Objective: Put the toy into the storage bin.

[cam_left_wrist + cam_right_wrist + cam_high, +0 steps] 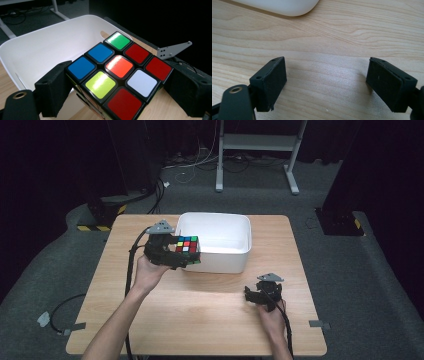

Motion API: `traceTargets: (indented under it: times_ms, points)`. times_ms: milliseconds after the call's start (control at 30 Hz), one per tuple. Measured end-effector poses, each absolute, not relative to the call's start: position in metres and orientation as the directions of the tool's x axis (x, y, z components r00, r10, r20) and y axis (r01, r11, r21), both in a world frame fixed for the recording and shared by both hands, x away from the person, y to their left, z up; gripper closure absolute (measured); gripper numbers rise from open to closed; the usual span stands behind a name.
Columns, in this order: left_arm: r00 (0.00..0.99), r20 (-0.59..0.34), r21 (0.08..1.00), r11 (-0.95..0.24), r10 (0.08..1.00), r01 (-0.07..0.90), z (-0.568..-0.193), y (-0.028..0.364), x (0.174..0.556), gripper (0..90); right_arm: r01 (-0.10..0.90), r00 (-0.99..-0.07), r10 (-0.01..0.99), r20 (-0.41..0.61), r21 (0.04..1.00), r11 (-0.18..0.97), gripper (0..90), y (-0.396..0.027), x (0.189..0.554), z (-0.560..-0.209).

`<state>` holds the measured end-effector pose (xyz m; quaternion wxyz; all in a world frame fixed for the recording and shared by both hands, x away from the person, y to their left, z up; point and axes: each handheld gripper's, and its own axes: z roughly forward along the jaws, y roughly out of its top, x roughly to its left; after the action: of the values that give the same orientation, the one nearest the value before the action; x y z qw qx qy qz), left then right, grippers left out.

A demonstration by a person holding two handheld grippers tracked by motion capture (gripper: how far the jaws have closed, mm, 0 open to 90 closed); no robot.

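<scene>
Holding: the left gripper point(181, 254) has its fingers point(53, 87) clamped on two opposite sides of the cube point(187, 249), one pad on each side, as its own view shows
Cube vs bin: the cube hangs at the near-left corner of the bin point(235, 222), over its near rim and partly over the worktop point(200, 310); in the high view I cannot tell how far above the rim it is
Direction that matters: the bin's hollow lies straight ahead of the cube and away from the person, so I judge a short push forward and then a letting-go would put it inside
Cube pose: tilted, with the face of blue, green, red, orange, yellow and white squares up toward the left gripper view; a cube has no long axis, so only the tilt counts
Bin: white, rounded corners, nothing seen inside it from above
Right gripper point(261, 296): well to the right of the bin's near edge and nearer the person, low over the worktop, its fingers point(270, 82) spread wide with nothing between them but bare wood
Nearer hand: the left, which already carries the cube; the right is well apart from both cube and bin
Risk: I judge the near rim may catch the cube's lower edge
</scene>
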<state>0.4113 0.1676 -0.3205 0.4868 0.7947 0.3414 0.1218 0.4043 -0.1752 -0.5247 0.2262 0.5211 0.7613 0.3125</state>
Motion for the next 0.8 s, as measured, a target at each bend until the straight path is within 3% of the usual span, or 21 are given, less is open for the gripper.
traceTargets:
  times_ms: [800]
  points:
    - [0.733, -0.129, 0.856, -0.299, 0.668, 0.422, -0.302, 0.16, 0.436, 12.5, 0.652, -0.355, 0.935, -0.019, 0.712, 0.262, 16.2, -0.175, 0.404, -0.525]
